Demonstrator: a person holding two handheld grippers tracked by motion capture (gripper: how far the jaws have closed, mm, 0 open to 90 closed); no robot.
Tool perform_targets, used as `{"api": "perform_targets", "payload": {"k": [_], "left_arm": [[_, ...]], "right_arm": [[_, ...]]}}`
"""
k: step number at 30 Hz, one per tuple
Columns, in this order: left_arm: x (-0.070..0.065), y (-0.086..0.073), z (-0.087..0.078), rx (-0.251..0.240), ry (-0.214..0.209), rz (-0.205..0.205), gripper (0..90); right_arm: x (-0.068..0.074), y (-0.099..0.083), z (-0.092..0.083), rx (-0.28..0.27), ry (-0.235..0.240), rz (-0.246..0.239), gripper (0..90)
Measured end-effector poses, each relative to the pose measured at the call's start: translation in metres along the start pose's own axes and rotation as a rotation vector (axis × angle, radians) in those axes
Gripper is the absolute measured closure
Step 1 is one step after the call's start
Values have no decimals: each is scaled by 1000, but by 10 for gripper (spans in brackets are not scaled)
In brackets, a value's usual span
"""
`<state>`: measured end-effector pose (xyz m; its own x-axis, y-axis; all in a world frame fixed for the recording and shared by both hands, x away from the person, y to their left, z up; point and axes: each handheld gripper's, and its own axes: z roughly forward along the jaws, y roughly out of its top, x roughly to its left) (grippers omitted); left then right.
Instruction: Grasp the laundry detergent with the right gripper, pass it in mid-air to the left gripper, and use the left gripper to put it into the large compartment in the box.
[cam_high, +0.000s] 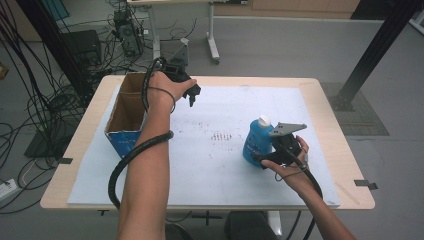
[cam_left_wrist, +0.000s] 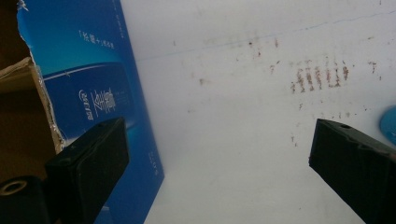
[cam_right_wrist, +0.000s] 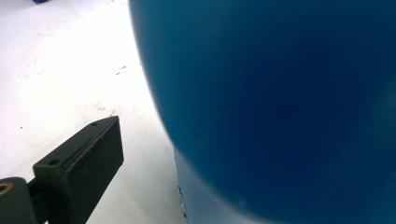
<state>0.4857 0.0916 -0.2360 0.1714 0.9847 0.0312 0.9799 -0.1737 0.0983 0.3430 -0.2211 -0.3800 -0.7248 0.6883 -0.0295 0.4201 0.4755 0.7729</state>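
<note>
- Left tongs (cam_high: 192, 95) hang spread wide and empty beside the cardboard box (cam_high: 127, 112), far left on the desk (cam_high: 330, 100).
- Right tongs (cam_high: 267, 150) press against the upright blue bottle (cam_high: 256, 140), near right; whether they grip it stays unclear, one jaw being hidden.

Blue bottle (cam_right_wrist: 280, 102) very close to the camera, blurred, curved side covering the right and centre. One black jaw of the right hand-held gripper (cam_right_wrist: 140, 172) rising at lower left, clear of the bottle, a strip of sheet between them; second jaw hidden. White sheet (cam_right_wrist: 65, 70) at left, marked with small dark specks. Grip state not determinable.
</note>
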Motion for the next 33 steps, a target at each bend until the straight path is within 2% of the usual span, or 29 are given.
{"api": "perform_targets", "payload": {"k": [17,33], "left_arm": [[-1,3,3,-2,-5,5,55],[2,2,0,-7,-8,-2,55]], "right_arm": [[1,2,0,-38,14,-1,21],[0,3,-2,-43,15,-11,21]]}}
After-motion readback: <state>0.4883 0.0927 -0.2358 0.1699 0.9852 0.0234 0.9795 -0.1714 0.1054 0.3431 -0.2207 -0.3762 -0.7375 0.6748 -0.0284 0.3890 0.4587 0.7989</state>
